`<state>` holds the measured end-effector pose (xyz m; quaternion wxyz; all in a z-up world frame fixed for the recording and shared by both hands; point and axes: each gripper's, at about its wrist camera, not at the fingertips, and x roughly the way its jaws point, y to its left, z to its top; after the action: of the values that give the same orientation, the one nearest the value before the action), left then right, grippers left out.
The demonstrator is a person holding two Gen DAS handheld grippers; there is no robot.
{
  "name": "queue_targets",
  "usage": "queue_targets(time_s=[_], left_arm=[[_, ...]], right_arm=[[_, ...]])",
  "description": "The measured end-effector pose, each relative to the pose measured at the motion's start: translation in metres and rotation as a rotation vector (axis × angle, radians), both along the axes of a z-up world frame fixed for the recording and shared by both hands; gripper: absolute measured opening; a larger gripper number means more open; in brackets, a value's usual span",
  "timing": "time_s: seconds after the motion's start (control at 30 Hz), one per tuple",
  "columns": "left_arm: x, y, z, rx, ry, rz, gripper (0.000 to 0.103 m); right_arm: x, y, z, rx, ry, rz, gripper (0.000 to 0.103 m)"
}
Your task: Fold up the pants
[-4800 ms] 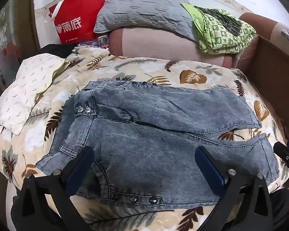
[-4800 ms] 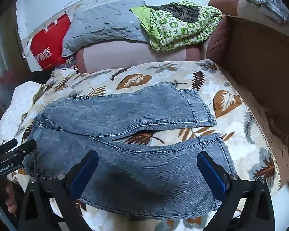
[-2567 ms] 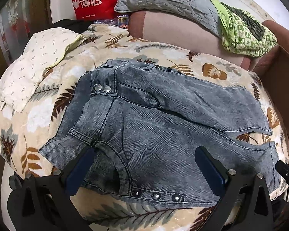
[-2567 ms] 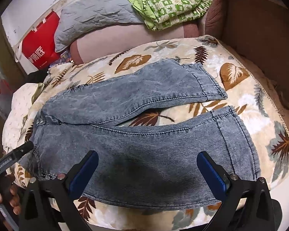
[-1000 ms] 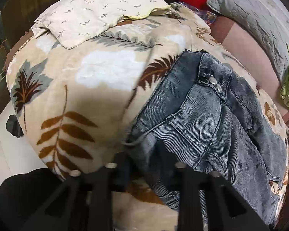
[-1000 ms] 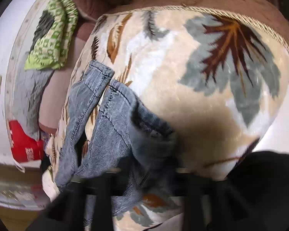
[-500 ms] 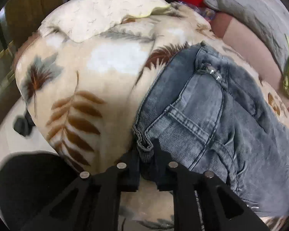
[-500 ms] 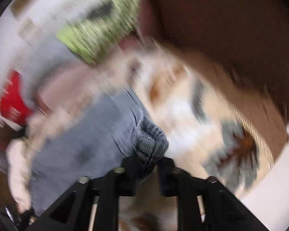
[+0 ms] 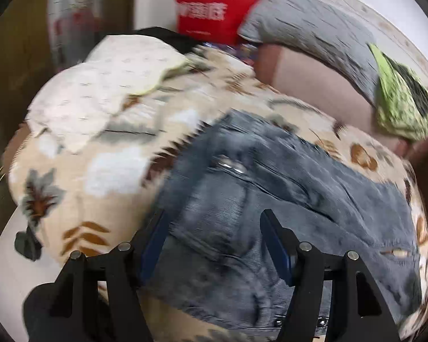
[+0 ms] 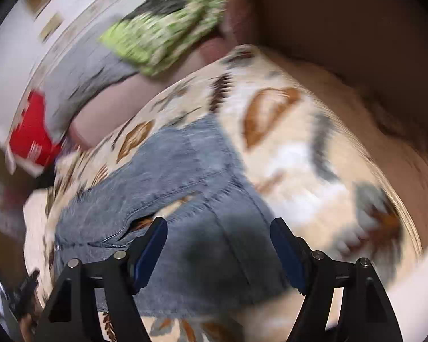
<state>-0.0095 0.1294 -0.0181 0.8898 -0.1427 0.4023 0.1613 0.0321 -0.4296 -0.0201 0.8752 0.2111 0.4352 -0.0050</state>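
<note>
The pants [image 9: 285, 199] lie spread on the leaf-print blanket [image 9: 80, 199], waist toward its left edge, legs apparently still side by side despite blur. No fold looks finished. Left gripper [image 9: 214, 242] and right gripper [image 10: 218, 253] jaws are opening, nothing between them.

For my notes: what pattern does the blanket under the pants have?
Brown and grey leaves on cream blanket, best in the right wrist view.

Two wrist cams, both angled down, close over the bed.
Left cam faces the pants [image 9: 285, 199] waist end; right cam the leg end [image 10: 185, 199]. Shared: pants, red bag [image 9: 216, 2].
</note>
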Motion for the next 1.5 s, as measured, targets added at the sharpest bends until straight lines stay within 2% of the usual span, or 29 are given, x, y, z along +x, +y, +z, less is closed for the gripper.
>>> queue_targets(time_s=[0.07, 0.13, 0.2, 0.23, 0.27, 0.3, 0.37, 0.43, 0.5, 0.53, 0.57, 0.6, 0.63, 0.67, 0.7, 0.73, 0.8, 0.9, 0.93, 1.0, 1.03, 1.07, 1.1, 1.17, 1.27, 1.37, 1.43, 1.5], left_arm=[[0.012, -0.005, -0.015, -0.004, 0.033, -0.022, 0.067], [0.027, -0.008, -0.033, 0.008, 0.082, -0.039, 0.067], [0.042, -0.004, -0.064, 0.044, 0.196, -0.033, 0.067], [0.043, -0.003, -0.073, 0.047, 0.212, -0.039, 0.067], [0.039, -0.007, -0.073, 0.091, 0.173, -0.056, 0.069], [0.036, -0.012, -0.074, 0.12, 0.171, -0.066, 0.069], [0.034, -0.017, -0.074, 0.144, 0.174, -0.075, 0.069], [0.034, -0.015, -0.074, 0.118, 0.176, -0.069, 0.069], [0.035, -0.016, -0.074, 0.129, 0.179, -0.074, 0.07], [0.034, -0.018, -0.074, 0.137, 0.176, -0.077, 0.07], [0.033, -0.019, -0.074, 0.146, 0.175, -0.079, 0.071], [0.035, -0.019, -0.074, 0.149, 0.178, -0.079, 0.071], [0.036, -0.016, -0.072, 0.147, 0.184, -0.079, 0.071], [0.036, -0.016, -0.07, 0.14, 0.195, -0.081, 0.071], [0.038, -0.013, -0.068, 0.136, 0.199, -0.08, 0.071], [0.037, -0.01, -0.062, 0.131, 0.186, -0.074, 0.071], [0.033, -0.011, -0.045, 0.115, 0.135, -0.067, 0.071], [0.027, -0.023, -0.026, 0.111, 0.044, -0.112, 0.074], [0.029, -0.027, -0.026, 0.133, 0.038, -0.128, 0.079], [0.039, -0.032, -0.045, 0.185, 0.108, -0.13, 0.084], [0.05, -0.029, -0.072, 0.172, 0.24, -0.128, 0.085], [0.053, -0.024, -0.084, 0.138, 0.276, -0.128, 0.087], [0.05, -0.018, -0.076, 0.125, 0.214, -0.124, 0.087], [0.053, -0.011, -0.062, 0.093, 0.212, -0.152, 0.087], [0.068, 0.008, -0.04, 0.072, 0.147, -0.148, 0.087], [0.103, 0.044, -0.027, -0.014, 0.101, -0.105, 0.087], [0.13, 0.066, -0.026, -0.088, 0.099, -0.076, 0.087], [0.158, 0.084, -0.03, -0.183, 0.106, -0.058, 0.086]], right_arm=[[0.03, 0.009, -0.007, -0.145, 0.041, 0.038, 0.077], [0.059, 0.012, -0.021, -0.241, 0.097, 0.072, 0.077], [0.082, 0.002, -0.044, -0.27, 0.18, 0.094, 0.077], [0.092, 0.0, -0.057, -0.252, 0.224, 0.104, 0.075], [0.099, -0.001, -0.069, -0.231, 0.251, 0.123, 0.069], [0.103, 0.002, -0.078, -0.218, 0.267, 0.144, 0.057], [0.102, 0.01, -0.077, -0.239, 0.251, 0.171, 0.025], [0.096, 0.014, -0.06, -0.303, 0.207, 0.144, 0.021], [0.087, 0.012, -0.044, -0.4, 0.143, 0.075, 0.016], [0.083, 0.009, -0.044, -0.429, 0.14, 0.037, 0.014], [0.084, 0.004, -0.058, -0.478, 0.176, 0.003, 0.014], [0.086, -0.002, -0.075, -0.509, 0.241, -0.007, 0.015], [0.087, -0.008, -0.09, -0.497, 0.281, -0.005, 0.015], [0.078, -0.01, -0.083, -0.489, 0.21, -0.017, 0.016], [0.069, -0.012, -0.074, -0.464, 0.185, -0.037, 0.022], [0.06, -0.015, -0.064, -0.421, 0.163, -0.06, 0.031], [0.039, -0.012, -0.04, -0.352, 0.106, -0.069, 0.042], [0.011, 0.013, -0.014, -0.249, 0.028, 0.03, 0.074], [0.005, 0.022, -0.013, -0.238, 0.014, 0.06, 0.078], [0.006, 0.031, -0.031, -0.216, 0.058, 0.102, 0.078], [0.01, 0.031, -0.053, -0.225, 0.145, 0.104, 0.079], [0.015, 0.027, -0.079, -0.246, 0.27, 0.093, 0.079], [0.014, 0.026, -0.078, -0.26, 0.243, 0.093, 0.08], [0.014, 0.028, -0.053, -0.249, 0.227, 0.1, 0.08], [0.034, 0.018, -0.018, -0.202, 0.157, 0.082, 0.08], [0.084, 0.011, -0.004, -0.135, 0.118, 0.093, 0.08], [0.129, 0.006, -0.007, -0.091, 0.119, 0.117, 0.08], [0.168, 0.009, -0.015, -0.107, 0.143, 0.139, 0.08]])
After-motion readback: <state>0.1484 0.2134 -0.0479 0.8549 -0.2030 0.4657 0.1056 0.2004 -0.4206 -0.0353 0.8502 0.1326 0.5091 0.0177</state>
